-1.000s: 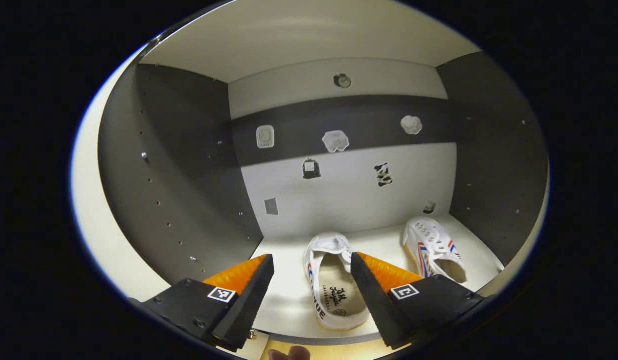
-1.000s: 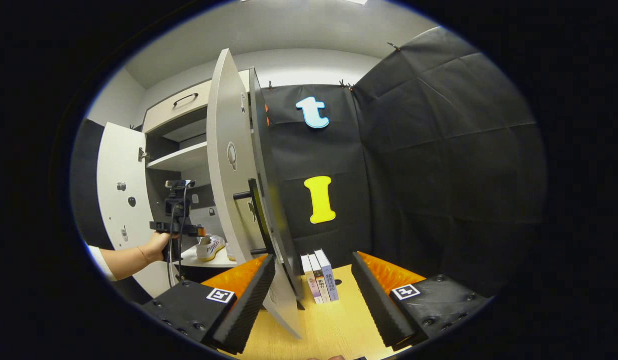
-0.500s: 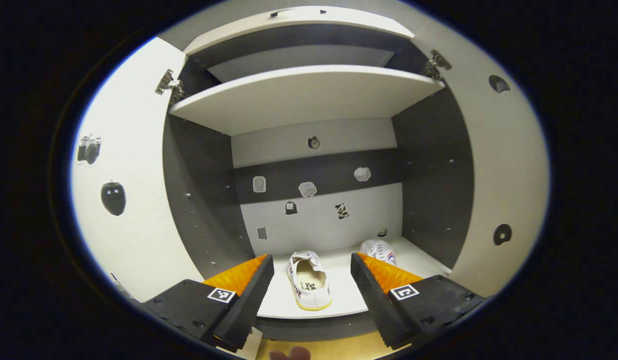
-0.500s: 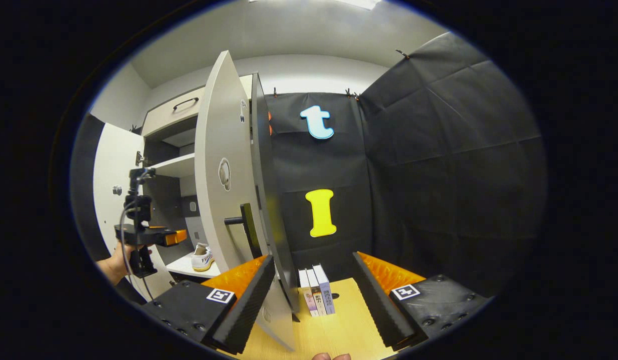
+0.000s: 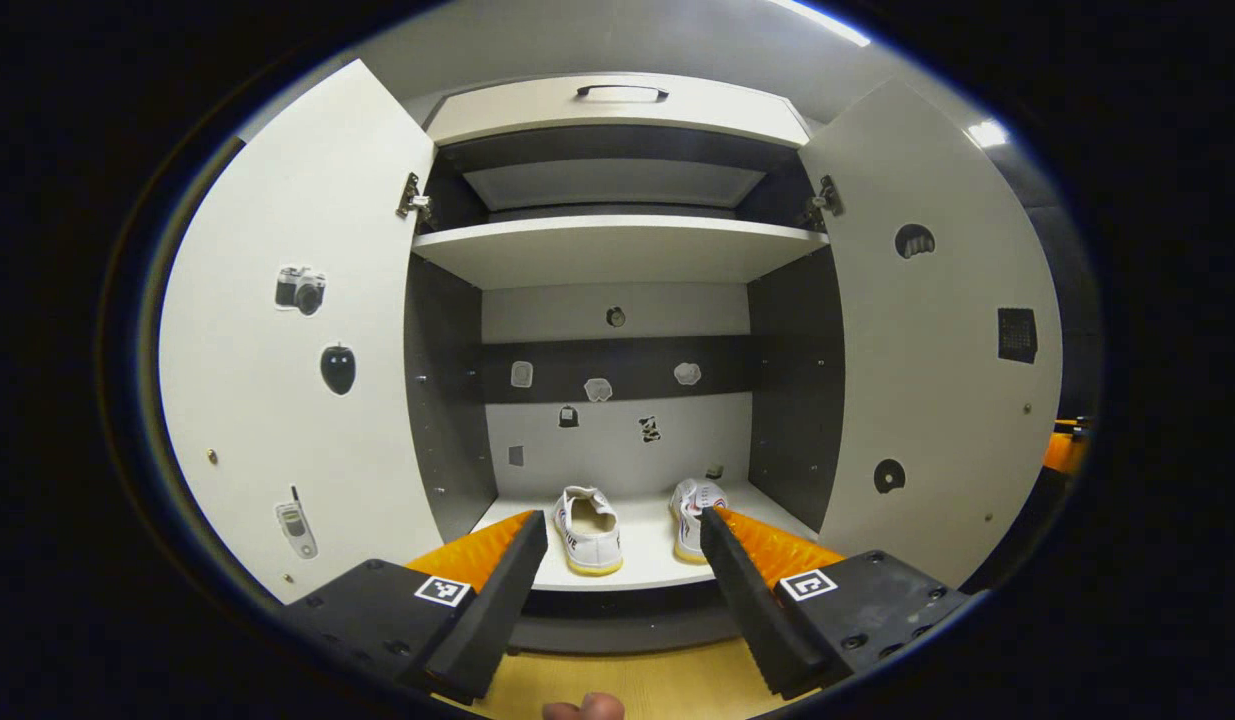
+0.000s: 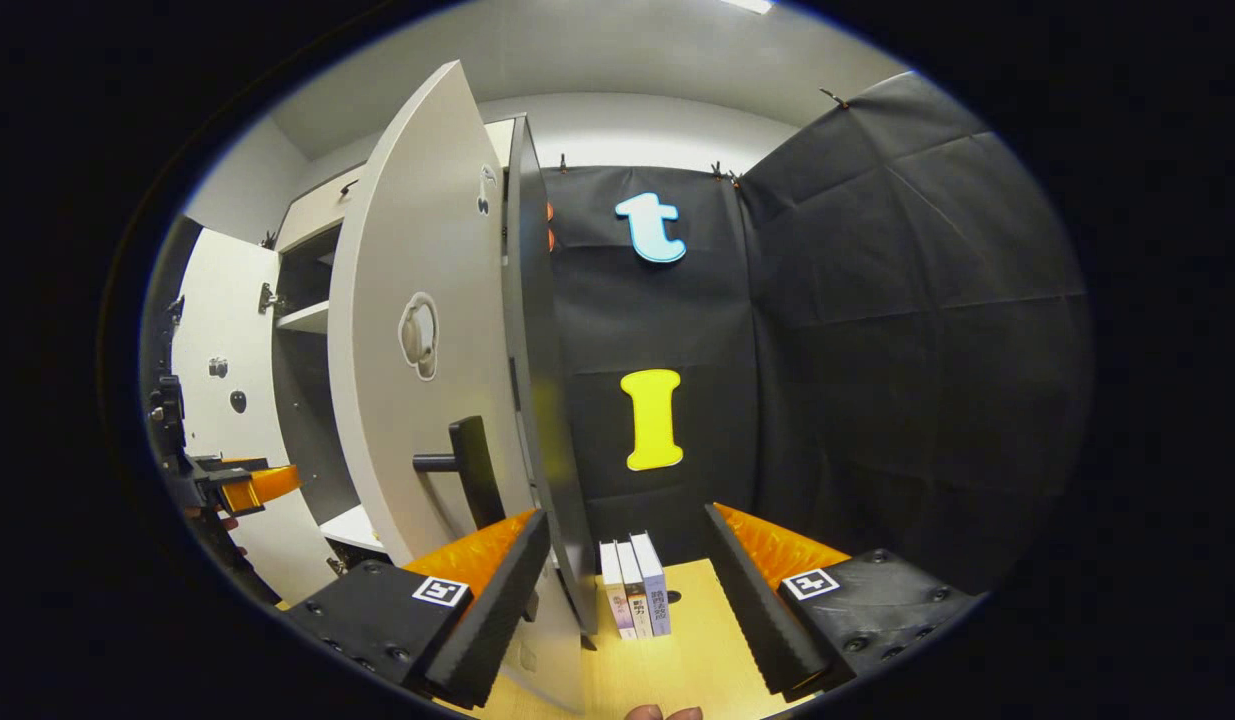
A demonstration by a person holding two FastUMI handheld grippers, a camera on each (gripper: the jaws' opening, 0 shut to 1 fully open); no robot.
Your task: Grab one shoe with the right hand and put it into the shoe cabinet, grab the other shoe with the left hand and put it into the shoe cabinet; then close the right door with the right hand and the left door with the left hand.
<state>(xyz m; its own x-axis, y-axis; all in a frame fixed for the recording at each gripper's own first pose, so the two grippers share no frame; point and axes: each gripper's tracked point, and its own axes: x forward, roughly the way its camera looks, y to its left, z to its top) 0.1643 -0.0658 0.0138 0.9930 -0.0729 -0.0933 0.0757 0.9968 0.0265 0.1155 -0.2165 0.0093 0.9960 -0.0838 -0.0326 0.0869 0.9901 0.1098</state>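
Two white canvas shoes sit side by side on the bottom shelf (image 5: 637, 575) of the shoe cabinet (image 5: 617, 250). The left shoe (image 5: 588, 516) shows its open mouth, pale insole and yellowish sole edge. The right shoe (image 5: 693, 505) has red and blue side stripes, and its near end is hidden behind a finger of the left claw (image 5: 622, 590), which hangs in front of the cabinet, wide and holding nothing. Both doors stand open: the left door (image 5: 297, 350) and the right door (image 5: 937, 360) carry small stickers too small to make out. In the right gripper view, the right claw (image 6: 622, 590) is also wide and empty, near the right door's black handle (image 6: 467, 470). Three books (image 6: 635, 588) stand on the wooden counter (image 6: 657, 670) beyond it.
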